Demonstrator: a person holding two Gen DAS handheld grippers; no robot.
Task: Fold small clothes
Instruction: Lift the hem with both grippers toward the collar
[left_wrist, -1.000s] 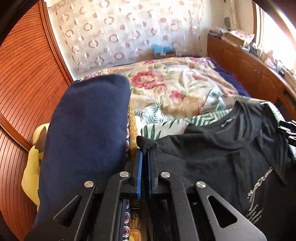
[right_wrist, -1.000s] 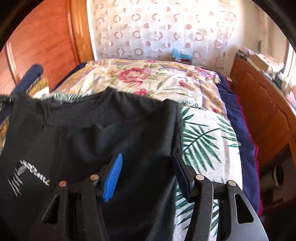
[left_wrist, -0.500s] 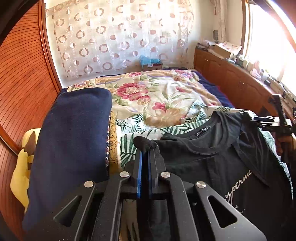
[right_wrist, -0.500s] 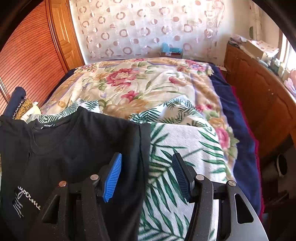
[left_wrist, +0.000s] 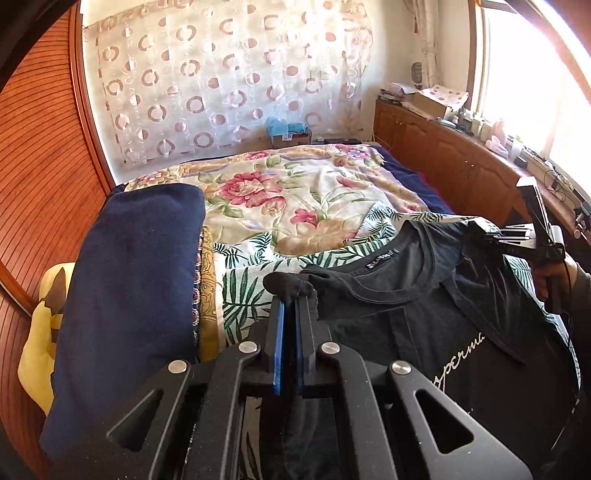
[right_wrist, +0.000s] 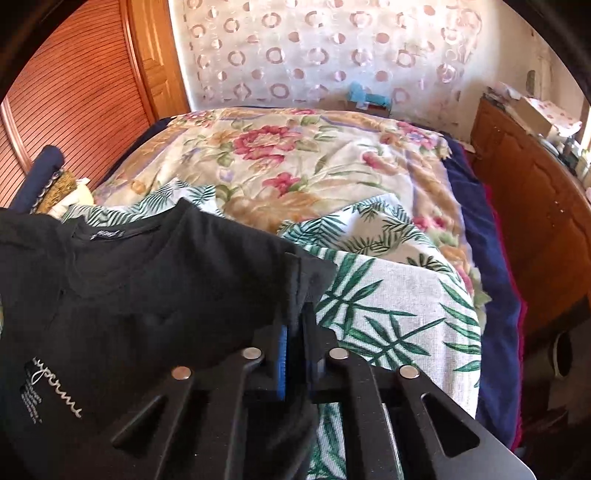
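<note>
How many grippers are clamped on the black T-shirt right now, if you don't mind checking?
2: the left gripper pinches one shoulder of the black T-shirt; the right gripper has just closed on the other shoulder.

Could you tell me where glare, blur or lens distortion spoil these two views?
Left wrist view: the window at upper right is blown out white, hiding anything outside; the wardrobe door bows with fisheye curvature. Right wrist view: evenly lit, no blown-out area; the black T-shirt shows few folds in its dark cloth, though its white lettering stays sharp. Neither view shows motion blur.
</note>
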